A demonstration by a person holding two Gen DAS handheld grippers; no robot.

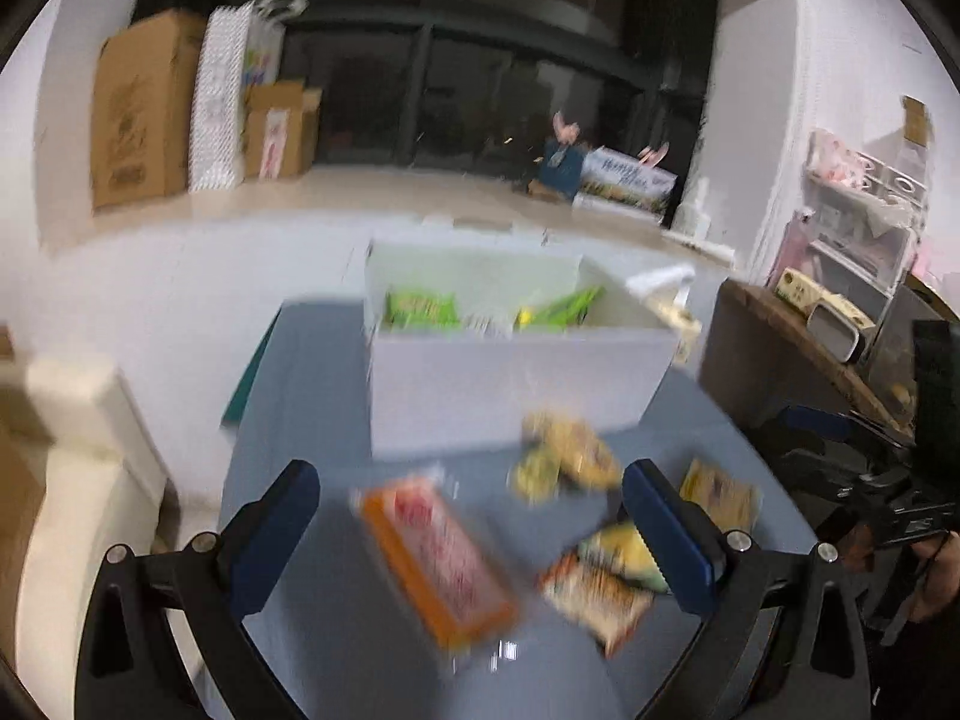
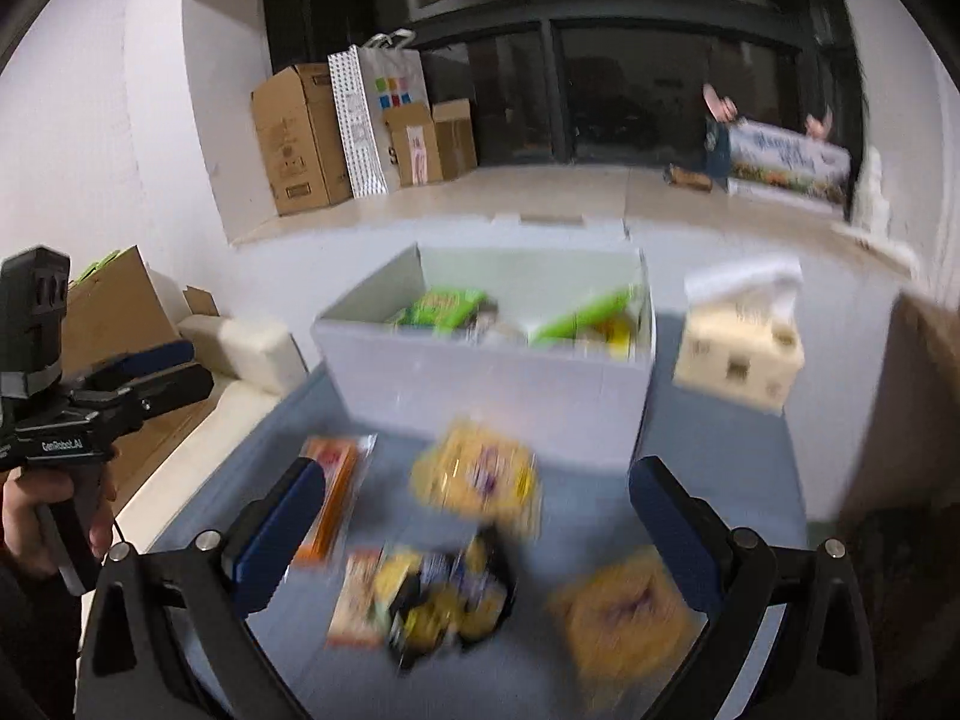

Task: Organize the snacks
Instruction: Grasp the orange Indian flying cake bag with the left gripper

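Quick count from my side: one white box (image 2: 492, 384) on the table (image 2: 720, 456) with two green packets (image 2: 447, 307) I can make out inside, roughly five loose snack packs (image 1: 438, 552) out front (blurry, so don't quote me), one tissue box (image 2: 738, 354).

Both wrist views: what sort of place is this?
Probably a lived-in home or small office room: stacked brown cardboard boxes against the wall, dark floor-length windows, a grey table.
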